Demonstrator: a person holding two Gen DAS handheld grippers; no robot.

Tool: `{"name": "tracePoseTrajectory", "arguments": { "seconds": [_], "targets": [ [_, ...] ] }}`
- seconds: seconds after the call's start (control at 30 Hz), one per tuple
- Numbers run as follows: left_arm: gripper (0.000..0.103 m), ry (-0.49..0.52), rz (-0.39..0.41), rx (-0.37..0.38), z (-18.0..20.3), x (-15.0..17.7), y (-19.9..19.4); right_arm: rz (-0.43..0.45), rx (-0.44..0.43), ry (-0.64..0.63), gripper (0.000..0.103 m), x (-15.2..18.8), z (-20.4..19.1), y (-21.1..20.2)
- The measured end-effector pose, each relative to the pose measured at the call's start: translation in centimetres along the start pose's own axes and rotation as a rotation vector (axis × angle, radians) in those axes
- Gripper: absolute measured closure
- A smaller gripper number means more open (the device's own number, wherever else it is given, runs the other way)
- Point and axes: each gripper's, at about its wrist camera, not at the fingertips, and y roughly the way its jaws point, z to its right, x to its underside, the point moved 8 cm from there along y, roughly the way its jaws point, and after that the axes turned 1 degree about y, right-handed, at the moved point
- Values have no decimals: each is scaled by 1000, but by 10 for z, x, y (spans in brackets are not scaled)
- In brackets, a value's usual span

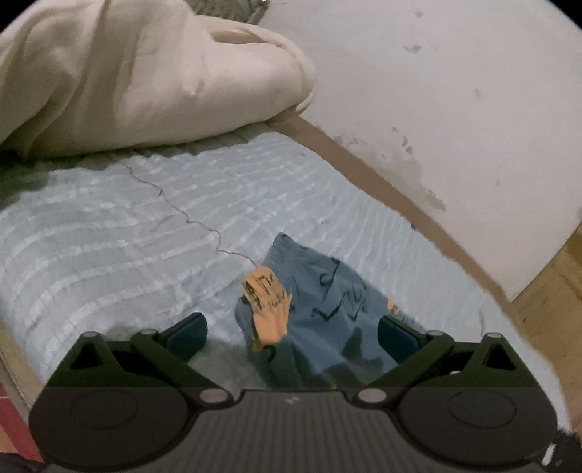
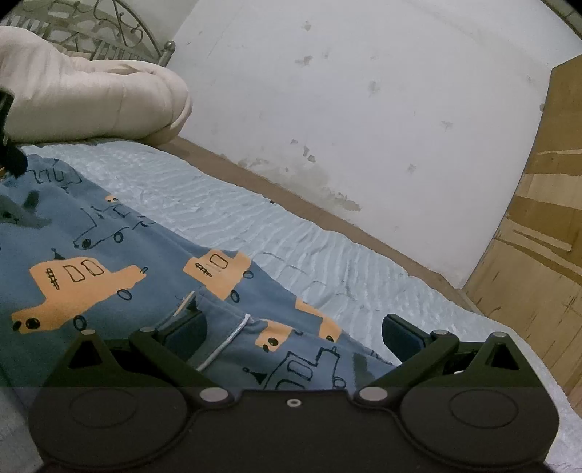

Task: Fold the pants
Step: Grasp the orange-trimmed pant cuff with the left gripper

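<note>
The blue pants (image 2: 109, 254) with orange and outlined truck prints lie spread on the pale blue bed cover (image 2: 291, 233). In the right wrist view my right gripper (image 2: 294, 331) is open just above the waistband, where a white drawstring (image 2: 225, 342) shows between the fingers. In the left wrist view my left gripper (image 1: 291, 327) is open over a bunched leg end of the pants (image 1: 309, 298), with the cloth between its fingers. The left gripper also shows at the left edge of the right wrist view (image 2: 11, 152).
A cream duvet (image 1: 145, 72) is heaped at the head of the bed, in front of a metal headboard (image 2: 109, 29). A stained white wall (image 2: 363, 109) runs along the far bed edge. A wooden cabinet (image 2: 538, 236) stands at the right.
</note>
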Motion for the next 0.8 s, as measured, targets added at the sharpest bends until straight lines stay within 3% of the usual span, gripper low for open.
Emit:
{"name": "tracePoseTrajectory", "arguments": {
  "seconds": [0.17, 0.23, 0.37, 0.5, 0.6, 0.67, 0.8],
  "targets": [
    [28, -20, 8, 22, -1, 0, -6, 2, 2, 0, 1, 0, -1, 0],
    [32, -34, 6, 35, 0, 1, -5, 2, 2, -1, 1, 0, 0, 0],
    [38, -60, -38, -20, -8, 1, 5, 1, 2, 0, 1, 0, 0, 0],
    [40, -85, -50, -28, -11, 0, 8, 2, 3, 0, 1, 0, 0, 0],
    [56, -101, -45, -55, -15, 0, 7, 2, 3, 0, 1, 0, 0, -1],
    [73, -126, -42, -52, -19, -1, 8, 2, 3, 0, 1, 0, -1, -1],
    [83, -140, -20, -38, -19, -4, 5, 4, 3, -2, 1, 0, -1, -1]
  ]
}}
